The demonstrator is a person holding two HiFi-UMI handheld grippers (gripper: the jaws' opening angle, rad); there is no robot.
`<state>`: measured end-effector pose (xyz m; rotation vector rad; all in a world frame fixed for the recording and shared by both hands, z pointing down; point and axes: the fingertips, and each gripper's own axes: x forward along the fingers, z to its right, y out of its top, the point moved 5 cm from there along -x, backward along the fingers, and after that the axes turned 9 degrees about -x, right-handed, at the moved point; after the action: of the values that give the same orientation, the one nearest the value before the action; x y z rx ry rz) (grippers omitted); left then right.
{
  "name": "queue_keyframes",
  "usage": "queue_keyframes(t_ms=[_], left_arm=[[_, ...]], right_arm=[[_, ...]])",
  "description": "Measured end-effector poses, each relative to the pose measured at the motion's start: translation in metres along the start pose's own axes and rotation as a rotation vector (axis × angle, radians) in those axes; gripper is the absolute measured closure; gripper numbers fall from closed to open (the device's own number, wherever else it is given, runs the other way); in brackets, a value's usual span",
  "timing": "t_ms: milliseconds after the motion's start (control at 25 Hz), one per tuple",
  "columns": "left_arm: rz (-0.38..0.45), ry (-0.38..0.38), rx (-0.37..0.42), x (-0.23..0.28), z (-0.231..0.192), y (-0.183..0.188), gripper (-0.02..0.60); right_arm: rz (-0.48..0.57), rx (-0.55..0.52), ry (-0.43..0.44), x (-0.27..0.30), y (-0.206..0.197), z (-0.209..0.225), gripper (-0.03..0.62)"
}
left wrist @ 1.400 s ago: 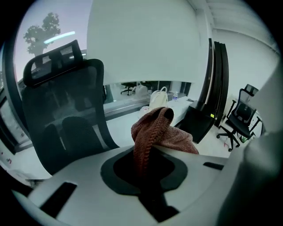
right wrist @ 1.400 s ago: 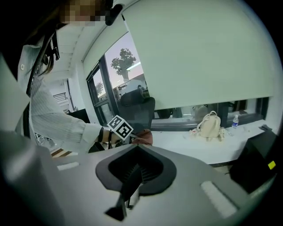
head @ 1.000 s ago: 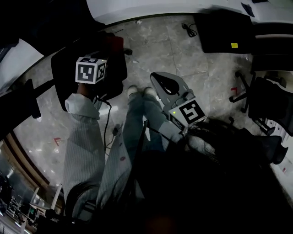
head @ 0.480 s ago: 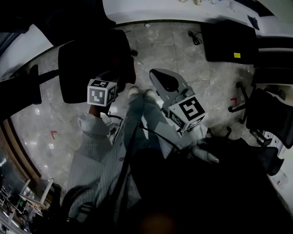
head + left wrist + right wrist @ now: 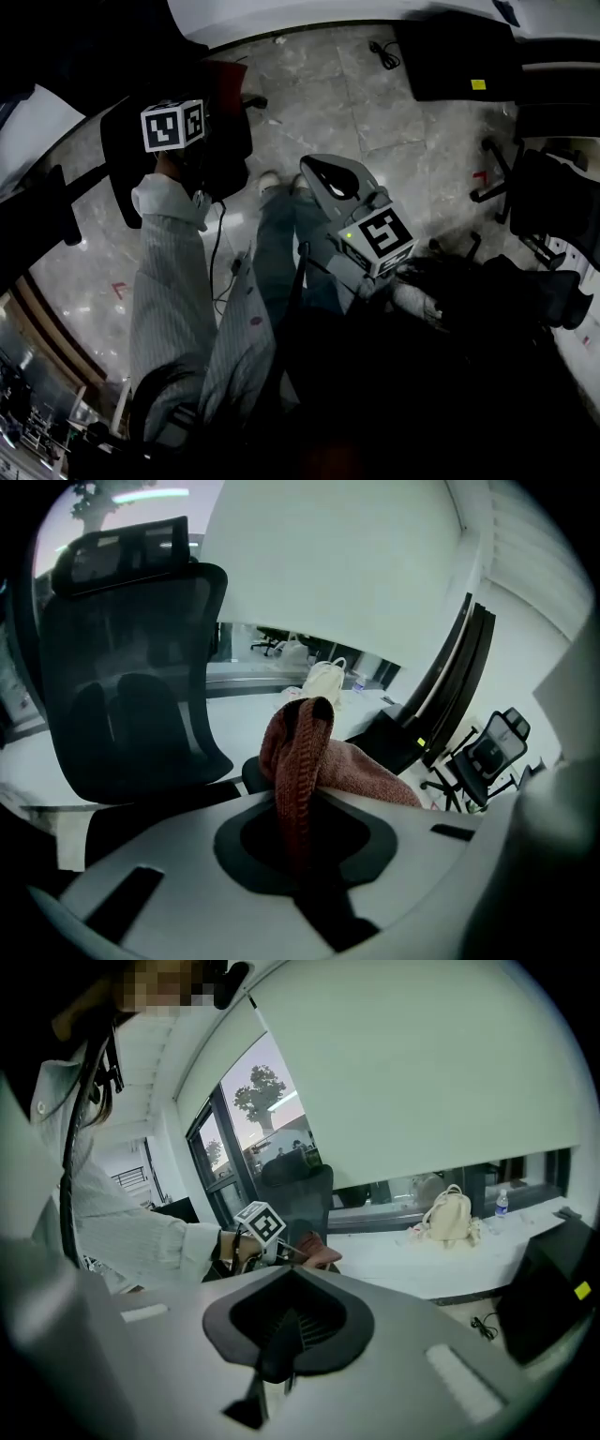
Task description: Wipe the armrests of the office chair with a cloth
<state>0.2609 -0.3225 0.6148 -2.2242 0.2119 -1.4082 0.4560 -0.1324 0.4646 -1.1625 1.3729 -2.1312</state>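
Observation:
My left gripper (image 5: 300, 794) is shut on a red-brown cloth (image 5: 309, 747), which stands up between the jaws and drapes off to the right. In the head view this gripper (image 5: 192, 111) reaches over the black mesh office chair (image 5: 127, 155), and a bit of the cloth (image 5: 228, 73) shows beyond its marker cube. The chair's backrest (image 5: 131, 667) fills the left of the left gripper view. A dark rounded pad (image 5: 251, 772) sits just behind the cloth; contact cannot be told. My right gripper (image 5: 323, 167) hangs over the floor to the right, shut and holding nothing (image 5: 279, 1326).
A black box (image 5: 455, 61) and a cable (image 5: 384, 56) lie on the marble floor at the back. More black chairs (image 5: 553, 202) stand at the right. A cream bag (image 5: 448, 1213) and a bottle (image 5: 501, 1204) sit on the white window ledge.
The left gripper with the cloth drew back toward me half a second ago, then went out again over the chair. The right gripper has hardly moved.

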Motion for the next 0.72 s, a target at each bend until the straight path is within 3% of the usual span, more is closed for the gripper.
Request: queue_keyframes(t_ms=[280, 720], left_arm=[[-0.007, 0.078, 0.038, 0.016, -0.006, 0.028, 0.54], [-0.085, 0.011, 0.041, -0.064, 0.061, -0.081, 0.54]], right_arm=[[0.019, -0.02, -0.021, 0.001, 0.001, 0.002, 0.592], [0.028, -0.139, -0.004, 0.03, 0.027, 0.002, 0.592]])
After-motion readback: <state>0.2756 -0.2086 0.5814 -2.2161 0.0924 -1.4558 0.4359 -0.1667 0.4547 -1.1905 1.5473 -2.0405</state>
